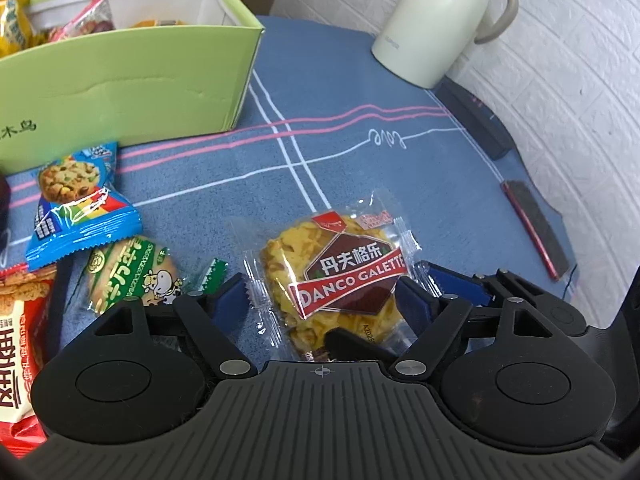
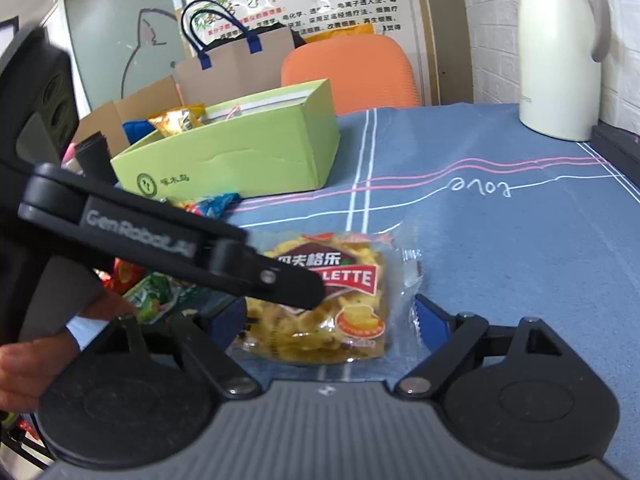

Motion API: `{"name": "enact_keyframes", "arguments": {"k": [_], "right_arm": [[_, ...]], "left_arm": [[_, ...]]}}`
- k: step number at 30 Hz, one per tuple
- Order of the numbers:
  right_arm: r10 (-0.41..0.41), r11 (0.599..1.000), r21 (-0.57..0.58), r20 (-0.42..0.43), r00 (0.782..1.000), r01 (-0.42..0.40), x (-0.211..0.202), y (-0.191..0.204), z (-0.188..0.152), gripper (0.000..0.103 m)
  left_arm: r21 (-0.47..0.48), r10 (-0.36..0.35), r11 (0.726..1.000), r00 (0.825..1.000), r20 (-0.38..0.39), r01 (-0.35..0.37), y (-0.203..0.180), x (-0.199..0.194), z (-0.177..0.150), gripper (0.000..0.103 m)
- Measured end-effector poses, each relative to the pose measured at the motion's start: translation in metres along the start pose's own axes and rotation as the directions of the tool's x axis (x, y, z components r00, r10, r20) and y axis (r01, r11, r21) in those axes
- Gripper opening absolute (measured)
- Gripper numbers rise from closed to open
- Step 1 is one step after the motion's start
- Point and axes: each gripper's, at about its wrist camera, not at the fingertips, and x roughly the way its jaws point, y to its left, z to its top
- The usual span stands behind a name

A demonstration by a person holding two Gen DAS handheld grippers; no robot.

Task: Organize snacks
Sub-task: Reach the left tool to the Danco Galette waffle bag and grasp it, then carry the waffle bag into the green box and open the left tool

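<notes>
On the near cloth, the galette (image 1: 336,268) lies between both grippers (image 1: 324,300) (image 2: 332,316), jaws wide, unclamped. Far left, the box (image 1: 132,80) holds some snacks; several packets (image 1: 76,200) remain outside.

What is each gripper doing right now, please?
Left gripper: open, astride the galette packet, not clamping it.
Right gripper: open around the same packet.

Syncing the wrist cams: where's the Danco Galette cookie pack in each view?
Left wrist view: Danco Galette pack sits lower centre, lying on the blue tablecloth between the open jaws.
Right wrist view: same pack sits lower centre, its left part hidden behind the other gripper's arm.
Shared landmark: the green box, up and left of the pack in both.
</notes>
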Motion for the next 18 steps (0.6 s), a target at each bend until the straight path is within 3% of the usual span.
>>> {"name": "enact_keyframes", "arguments": {"k": [6, 7, 8, 10, 14, 18], "right_arm": [[-0.051, 0.995, -0.080, 0.015, 0.999, 0.052, 0.005, 0.015, -0.002, 0.090], [-0.050, 0.994, -0.095, 0.021, 0.999, 0.051, 0.001, 0.020, -0.002, 0.081], [-0.073, 0.989, -0.130, 0.034, 0.997, 0.077, -0.004, 0.029, -0.003, 0.079], [-0.110, 0.975, -0.185, 0.073, 0.991, 0.122, -0.016, 0.043, -0.005, 0.079], [-0.112, 0.978, -0.166, 0.112, 0.987, 0.130, -0.032, 0.048, 0.010, 0.079], [-0.110, 0.967, -0.211, 0.164, 0.980, 0.144, -0.026, 0.059, 0.044, 0.079]], "left_arm": [[0.028, 0.032, 0.999, 0.999, 0.024, -0.033, -0.003, 0.001, -0.002, 0.058], [0.031, 0.033, 0.999, 0.999, 0.031, -0.034, -0.003, -0.001, -0.002, 0.047], [0.032, 0.023, 0.999, 0.999, 0.038, -0.025, -0.003, -0.005, -0.002, 0.033], [0.014, 0.008, 1.000, 0.999, 0.043, -0.008, -0.001, -0.017, -0.001, 0.028], [-0.027, -0.056, 0.998, 0.996, 0.076, 0.058, 0.009, -0.039, 0.002, 0.025], [-0.028, -0.063, 0.997, 0.989, 0.132, 0.068, 0.019, -0.059, 0.023, 0.025]]}}
